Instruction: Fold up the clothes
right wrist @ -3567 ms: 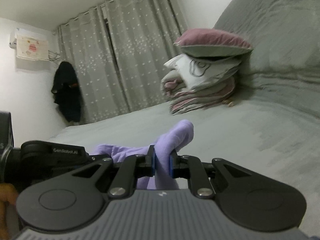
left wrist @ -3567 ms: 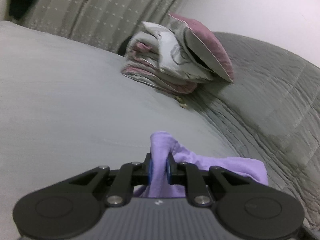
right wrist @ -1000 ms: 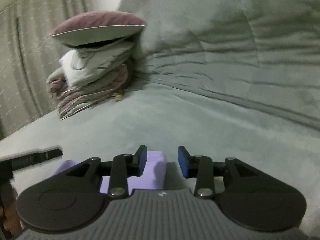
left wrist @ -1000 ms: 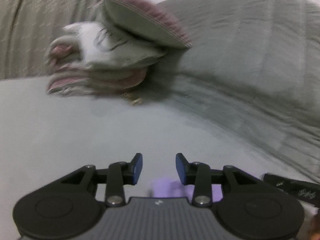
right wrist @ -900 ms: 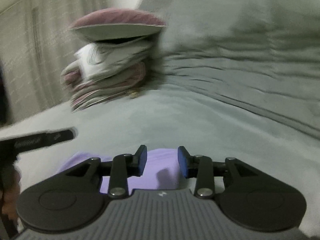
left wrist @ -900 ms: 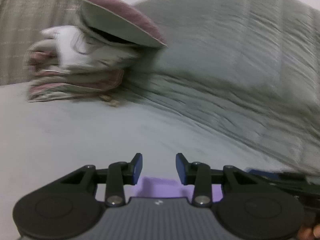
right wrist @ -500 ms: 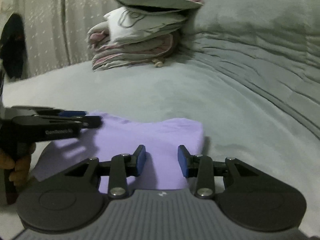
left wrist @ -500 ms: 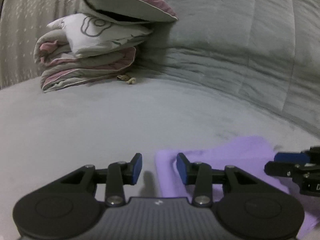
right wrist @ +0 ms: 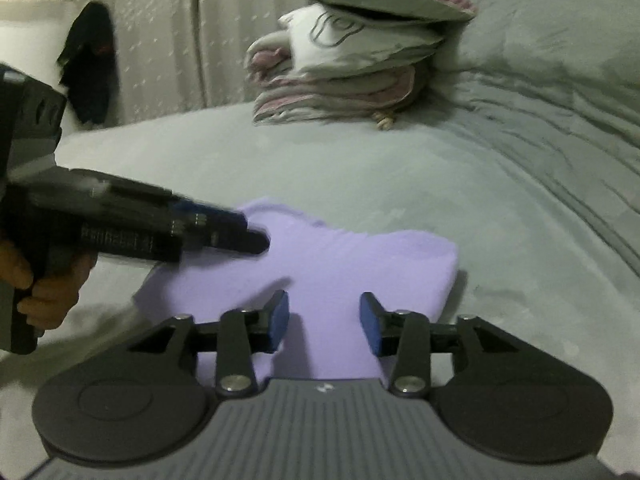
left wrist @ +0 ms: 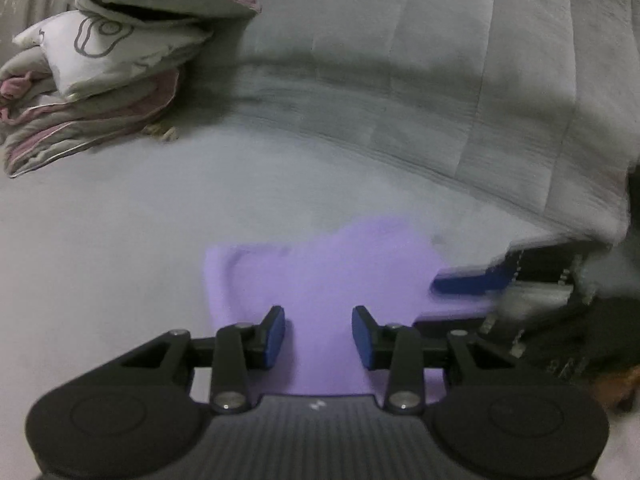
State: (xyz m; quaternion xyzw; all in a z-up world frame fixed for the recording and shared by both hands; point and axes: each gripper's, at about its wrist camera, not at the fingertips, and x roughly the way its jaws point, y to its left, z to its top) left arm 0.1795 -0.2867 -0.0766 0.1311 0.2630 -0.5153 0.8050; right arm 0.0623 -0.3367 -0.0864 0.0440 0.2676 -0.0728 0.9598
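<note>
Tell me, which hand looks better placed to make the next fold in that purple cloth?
Probably the right gripper: its open jaws sit squarely over the purple cloth's near edge by a free corner. The left gripper is open too.

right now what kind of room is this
Most likely a bedroom: a grey bedspread, folded bedding with a pillow on top, and closed curtains. A folded purple garment lies on the bed.
</note>
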